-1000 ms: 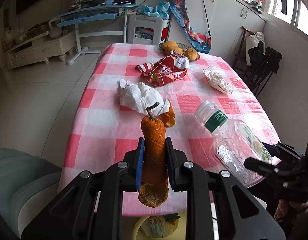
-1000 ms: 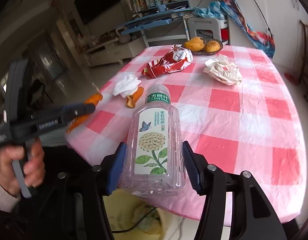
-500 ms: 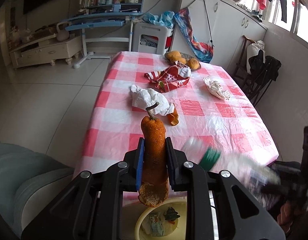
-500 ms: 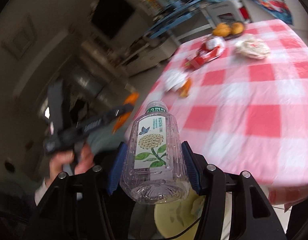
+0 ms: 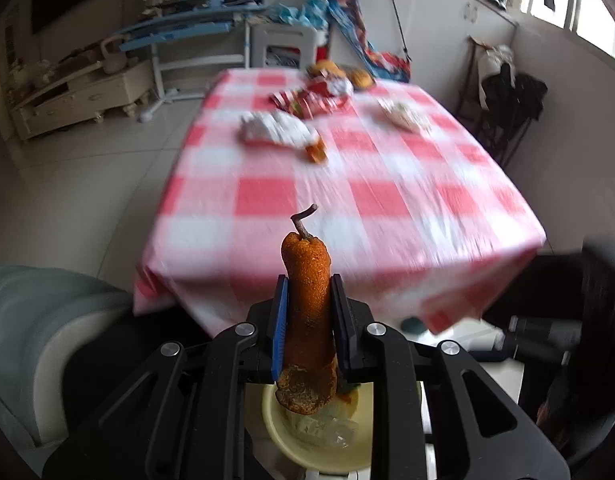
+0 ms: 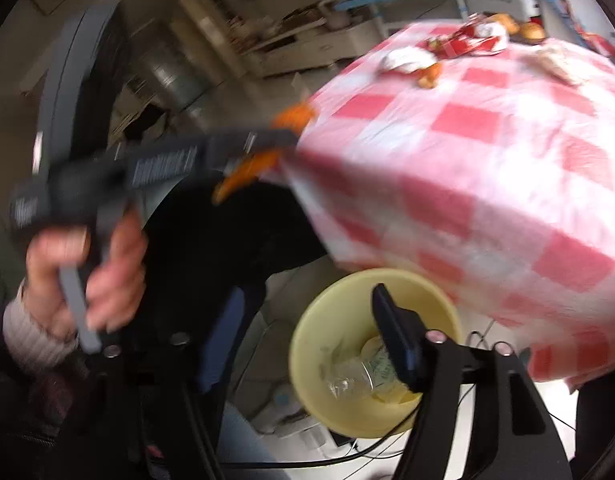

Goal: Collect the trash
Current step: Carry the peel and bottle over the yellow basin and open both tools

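Note:
My left gripper (image 5: 306, 296) is shut on a long orange peel (image 5: 305, 264) with a stem, held upright just off the near edge of the table (image 5: 267, 200). A yellow bin (image 5: 275, 420) stands on the floor below it. In the right wrist view my right gripper (image 6: 307, 300) hangs over the bin (image 6: 297, 344), its jaws opening with nothing between them. The clear plastic bottle (image 6: 355, 372) lies inside the bin. A hand (image 6: 103, 264) holds the left gripper (image 6: 283, 140) at the left, with the peel (image 6: 247, 172) in it.
On the pink checked cloth lie a white tissue (image 5: 279, 132), a small peel piece (image 5: 315, 152), a red snack bag (image 5: 315, 100), a crumpled wrapper (image 5: 403, 114) and oranges (image 5: 339, 72) at the far end. A grey-green seat (image 5: 35, 320) stands at the left.
Both grippers drew back from the table to above the yellow bin. The bottle left the right jaws and now lies in the bin. The left grip on the peel is unchanged.

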{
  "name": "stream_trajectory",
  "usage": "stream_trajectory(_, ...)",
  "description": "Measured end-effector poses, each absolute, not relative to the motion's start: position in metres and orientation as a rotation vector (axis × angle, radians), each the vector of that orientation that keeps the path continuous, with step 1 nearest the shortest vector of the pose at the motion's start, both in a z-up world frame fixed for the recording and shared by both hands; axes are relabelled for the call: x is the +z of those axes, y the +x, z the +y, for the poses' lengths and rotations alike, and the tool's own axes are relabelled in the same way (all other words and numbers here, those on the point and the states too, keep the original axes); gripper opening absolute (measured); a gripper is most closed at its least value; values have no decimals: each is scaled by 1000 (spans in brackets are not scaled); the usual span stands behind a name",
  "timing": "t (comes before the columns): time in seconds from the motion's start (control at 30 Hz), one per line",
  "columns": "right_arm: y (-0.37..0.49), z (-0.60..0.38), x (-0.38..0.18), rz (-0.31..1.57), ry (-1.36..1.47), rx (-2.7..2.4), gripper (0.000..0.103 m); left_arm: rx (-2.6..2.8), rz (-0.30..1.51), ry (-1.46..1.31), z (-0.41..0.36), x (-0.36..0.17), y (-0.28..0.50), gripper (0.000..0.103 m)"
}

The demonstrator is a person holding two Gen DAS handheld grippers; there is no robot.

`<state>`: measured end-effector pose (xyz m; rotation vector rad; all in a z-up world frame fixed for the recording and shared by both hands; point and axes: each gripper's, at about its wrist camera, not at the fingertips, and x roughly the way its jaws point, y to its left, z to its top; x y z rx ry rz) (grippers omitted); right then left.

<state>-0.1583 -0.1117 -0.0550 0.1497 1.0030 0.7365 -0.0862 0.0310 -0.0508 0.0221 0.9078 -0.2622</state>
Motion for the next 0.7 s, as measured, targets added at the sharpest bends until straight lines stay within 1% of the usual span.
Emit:
stream_trajectory(0.2, -157, -143, -51, 948, 146, 493, 83, -331, 999, 73, 9, -76, -108, 20)
stream_trajectory(0.27, -158, -154, -54, 948, 161, 420, 83, -350, 1026, 97, 3, -85, -115, 21)
stream_trajectory(0.3, -157, -160, -55, 942, 178, 393, 83, -351, 1039, 115, 0, -91, -117, 23)
stream_trajectory(0.33, -157, -162, -54, 932, 189, 377, 83, -340, 1037, 129, -2, -94, -119, 28)
stream_trajectory(0.37, -157, -164, -52, 924, 194, 368, 84, -319, 1031, 142, -2, -95, -120, 35)
stream_trajectory(0.4, -156, -165, -53, 917, 196, 359, 84, -313, 1027, 139, -2, -95, -119, 39)
stream_trajectory(0.47, -156, -165, -53, 906, 186, 349, 85, -285, 985, 115, 3, -88, -119, 52)
stream_trajectory(0.63, -161, -154, -52, 888, 111, 357, 85, -216, 898, 81, 11, -76, -113, 60)
stream_trajectory(0.7, -162, -148, -52, 887, 82, 362, 87, -189, 865, 77, 13, -75, -110, 63)
